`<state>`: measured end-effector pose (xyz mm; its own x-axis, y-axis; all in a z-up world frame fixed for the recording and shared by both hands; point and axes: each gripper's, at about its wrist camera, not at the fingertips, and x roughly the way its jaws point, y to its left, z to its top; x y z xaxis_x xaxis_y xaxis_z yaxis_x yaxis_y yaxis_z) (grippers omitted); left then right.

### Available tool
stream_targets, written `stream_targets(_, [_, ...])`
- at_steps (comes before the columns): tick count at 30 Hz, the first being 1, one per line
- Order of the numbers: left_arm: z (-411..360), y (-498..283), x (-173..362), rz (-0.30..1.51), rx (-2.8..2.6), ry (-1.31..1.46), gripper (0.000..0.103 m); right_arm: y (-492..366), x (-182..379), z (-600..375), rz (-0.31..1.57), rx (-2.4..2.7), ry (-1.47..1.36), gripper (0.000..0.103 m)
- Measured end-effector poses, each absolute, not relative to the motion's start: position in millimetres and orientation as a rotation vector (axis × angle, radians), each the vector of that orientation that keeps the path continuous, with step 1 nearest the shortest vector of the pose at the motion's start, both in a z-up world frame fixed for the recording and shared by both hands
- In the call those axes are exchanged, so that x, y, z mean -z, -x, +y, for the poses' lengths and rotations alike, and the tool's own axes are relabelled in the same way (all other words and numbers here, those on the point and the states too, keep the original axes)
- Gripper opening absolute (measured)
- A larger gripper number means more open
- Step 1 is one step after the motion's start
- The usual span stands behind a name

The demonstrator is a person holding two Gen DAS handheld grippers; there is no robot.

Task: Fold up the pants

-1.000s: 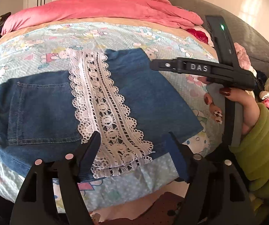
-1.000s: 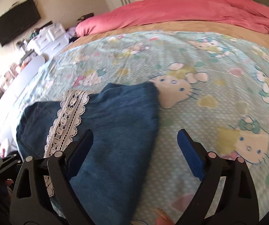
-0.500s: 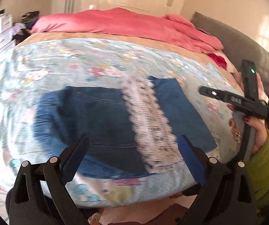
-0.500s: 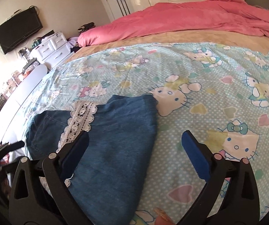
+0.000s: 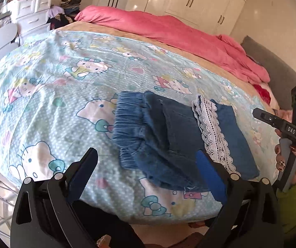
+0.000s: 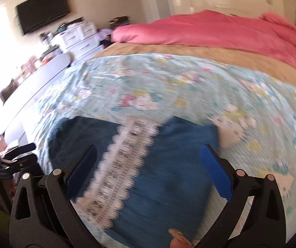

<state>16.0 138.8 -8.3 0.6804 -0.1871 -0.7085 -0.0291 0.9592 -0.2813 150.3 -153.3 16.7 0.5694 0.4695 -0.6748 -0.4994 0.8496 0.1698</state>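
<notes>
Jaws of the left gripper [image 5: 146,173] and right gripper [image 6: 148,169] are held wide apart, nothing gripped, above the pants [image 5: 168,138]. Pants are laid folded at the bed's [image 5: 55,78] near edge, apparently released for checking.

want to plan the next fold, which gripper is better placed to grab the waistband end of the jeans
Left, probably. The left gripper is open just before the gathered waistband of the jeans. The right gripper is also open but hangs over the lace strip and far end.
</notes>
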Motion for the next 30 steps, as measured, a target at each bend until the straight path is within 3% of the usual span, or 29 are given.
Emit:
stream_targets(10, [140,-18,26,0.857,0.136,0.357,0.093,-168,-33,-46,0.842,-0.772,0.195,0.094])
stream_targets(19, [124,-28,49,0.934,0.199,0.396,0.052,-184,2,29,0.970,-0.844,0.291,0.094])
stream_targets(22, [122,-32,62,0.962,0.206,0.417,0.047,-189,14,42,0.993,-0.853,0.291,0.094])
stream_targets(30, [124,-36,70,0.959,0.221,0.463,0.047,-211,54,65,1.130,-0.904,0.267,0.094])
